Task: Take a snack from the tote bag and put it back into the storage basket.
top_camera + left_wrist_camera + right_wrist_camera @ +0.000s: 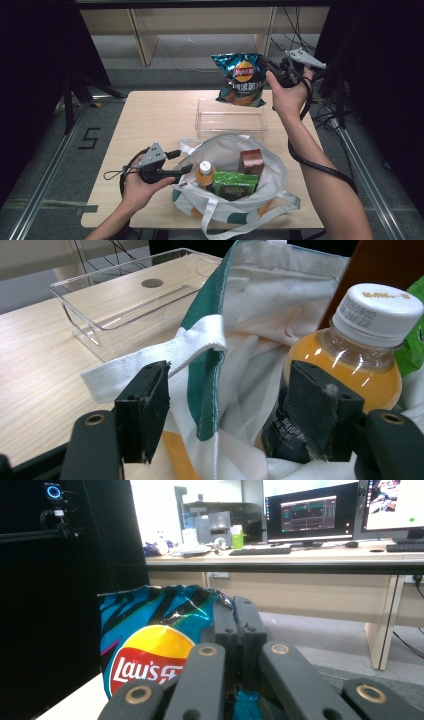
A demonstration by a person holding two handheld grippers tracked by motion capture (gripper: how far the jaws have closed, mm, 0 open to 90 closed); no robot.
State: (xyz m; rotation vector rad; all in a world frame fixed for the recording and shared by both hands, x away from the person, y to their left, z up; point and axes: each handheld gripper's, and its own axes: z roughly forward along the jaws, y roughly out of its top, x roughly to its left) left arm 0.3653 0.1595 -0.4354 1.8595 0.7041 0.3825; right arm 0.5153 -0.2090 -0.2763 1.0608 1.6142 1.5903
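Two tongs are at work, one in each of my hands. My right tongs are clamped fully shut on the upper edge of a blue crisp bag, which hangs in the air just beyond the far side of a clear plastic tray. In the right gripper view the jaws stand pressed together with the crinkled top of the crisp bag caught between them.

My left tongs stand wide open at the left rim of a white cloth tote bag, which sits on the tabletop just in front of the tray, on my side. In the left gripper view the green-edged rim and a white strap of the tote bag pass between the open jaws; I cannot tell whether the pads touch the cloth.

Inside the tote, near my left tongs, an orange drink bottle with a white cap stands upright. A green packet lies beside it, and a brown box stands behind that, nearer the tray.
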